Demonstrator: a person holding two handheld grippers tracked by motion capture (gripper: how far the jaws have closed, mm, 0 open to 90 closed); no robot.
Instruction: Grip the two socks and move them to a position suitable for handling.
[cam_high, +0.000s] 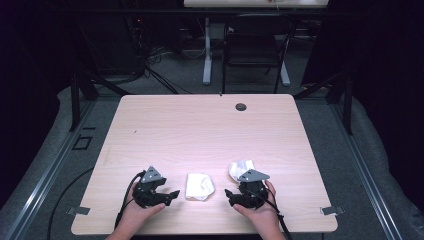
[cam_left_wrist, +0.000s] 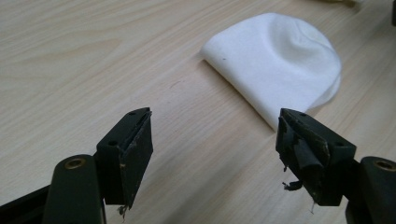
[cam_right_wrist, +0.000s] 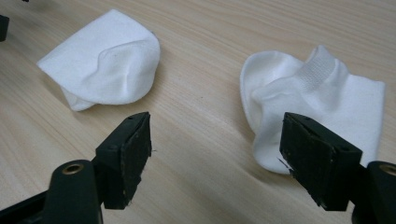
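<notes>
White cotton, two socks on a pale wood table (cam_high: 210, 125). In the high view the folded sock (cam_high: 199, 186) lies low in the frame, between the two grippers, and the second sock (cam_high: 239, 168) sits just right of it, partly under the grey plate of the right gripper (cam_high: 234, 195). The left gripper (cam_high: 170, 196) rests at lower left, pointing toward the folded sock.

In the left gripper view the jaws stand apart with nothing between them; the folded sock (cam_left_wrist: 280, 65) fills the upper right, its straight folded edge nearest.

In the right gripper view the jaws are likewise spread and empty. The folded sock (cam_right_wrist: 105, 60) is at upper left; the second sock (cam_right_wrist: 322, 100) is at right, ribbed cuff up, just beyond the right jaw.

Both look light, limp and easy to crease. A pinch at the thicker ribbed cuff or a doubled edge should hold best; a single layer would likely slip or drag.
</notes>
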